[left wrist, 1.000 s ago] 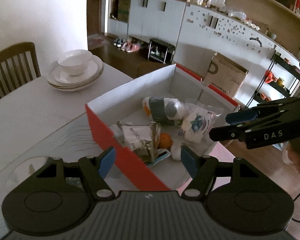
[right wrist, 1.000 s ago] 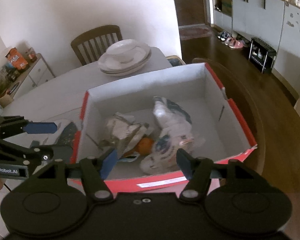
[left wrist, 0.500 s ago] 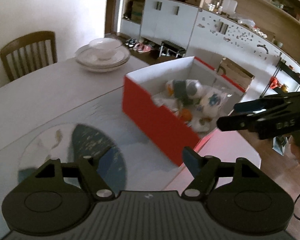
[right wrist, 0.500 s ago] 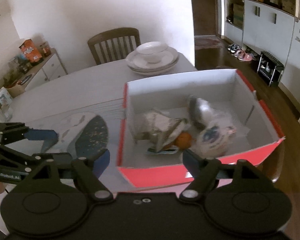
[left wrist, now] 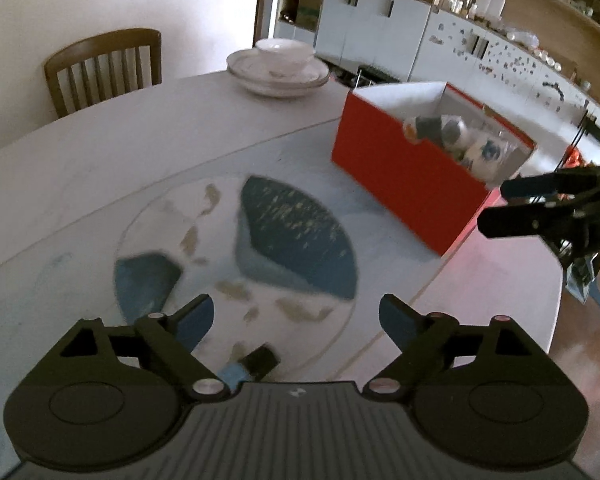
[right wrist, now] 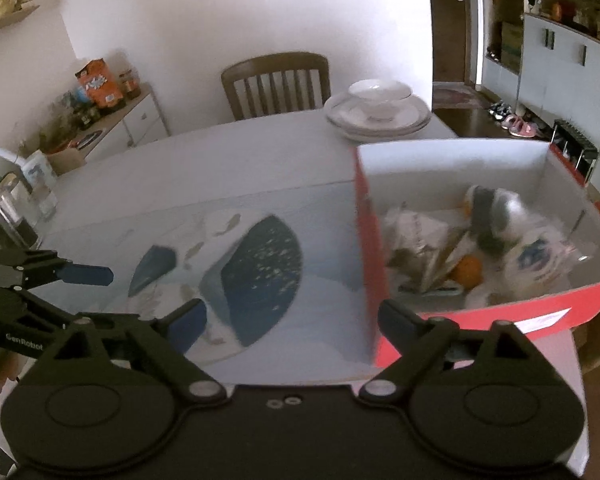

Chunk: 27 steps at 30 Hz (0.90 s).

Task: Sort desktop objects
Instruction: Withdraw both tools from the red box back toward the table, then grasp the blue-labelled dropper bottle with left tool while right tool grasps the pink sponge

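Nearest in the left wrist view, the left gripper (left wrist: 296, 318) has its jaws spreading wide with nothing between them; just under it, at the worktop's near edge, lies a small dark block with a pale blue end (left wrist: 252, 365), too blurred to identify. The right gripper (right wrist: 292, 318) is likewise widening its jaws, and they hold nothing, though its right finger (right wrist: 400, 322) stands in front of the near left corner of the red box (right wrist: 370, 248). Both grippers hang above the pale worktop (left wrist: 100, 160), over a round printed panel with dark blue shapes (left wrist: 296, 236).

The red box stands on the right side of the worktop, open at the top, white inside. It holds the sorted things: a grey and white soft toy (right wrist: 494, 216) toward the far right, a crumpled packet (right wrist: 416, 236) on the left, a small orange ball (right wrist: 468, 271) near the front wall, and a clear bag with a blue print (right wrist: 536, 260) on the right. They lie heaped and touching.

Farther off, at the far edge of the worktop, a white bowl sits on a stack of plates (right wrist: 378, 114). Behind that stands a wooden chair (right wrist: 276, 82) against the white wall, and to the far left a low cabinet (right wrist: 120, 124) carries jars and an orange packet.
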{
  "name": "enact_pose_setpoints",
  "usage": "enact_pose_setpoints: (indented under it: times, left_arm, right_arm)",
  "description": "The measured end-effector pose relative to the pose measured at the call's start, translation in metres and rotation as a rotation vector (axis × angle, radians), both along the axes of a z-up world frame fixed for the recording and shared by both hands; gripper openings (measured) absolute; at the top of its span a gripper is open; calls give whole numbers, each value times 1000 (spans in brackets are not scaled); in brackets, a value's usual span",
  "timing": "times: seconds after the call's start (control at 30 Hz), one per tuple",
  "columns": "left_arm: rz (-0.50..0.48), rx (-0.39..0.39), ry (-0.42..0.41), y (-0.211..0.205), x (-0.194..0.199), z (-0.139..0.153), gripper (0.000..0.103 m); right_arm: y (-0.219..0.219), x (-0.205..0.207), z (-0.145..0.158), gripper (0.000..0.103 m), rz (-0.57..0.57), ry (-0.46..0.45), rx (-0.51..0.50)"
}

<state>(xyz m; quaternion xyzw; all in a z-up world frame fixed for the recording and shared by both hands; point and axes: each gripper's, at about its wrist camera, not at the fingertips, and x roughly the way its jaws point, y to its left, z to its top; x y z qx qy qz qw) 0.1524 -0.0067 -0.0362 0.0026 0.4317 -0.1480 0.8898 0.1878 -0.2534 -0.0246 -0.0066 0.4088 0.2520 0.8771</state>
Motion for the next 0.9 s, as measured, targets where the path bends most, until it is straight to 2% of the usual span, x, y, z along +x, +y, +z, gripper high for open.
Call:
enact_pose_setpoints:
  times: [0.07,0.1,0.3,0.57,0.9]
  left_arm:
    - [-15,14,7,5,-6,-8,102]
    - [-24,18,8,8,-8,-11,103]
    - [-55,39,26,23,-18,-32,103]
    - [-33,62,46,46,-4,-52,103]
    - [-30,49,53,56,9,-58,102]
  right_arm:
    - [10,-2,-5,96,2,11,-1]
    - [15,-3,-8,96,4,17,-3]
    - [41,-16,-23,96,38,41,-21]
    - [69,-42,-41,96,69,74,-46]
    - [104,-73,-65,95,173,72,-87]
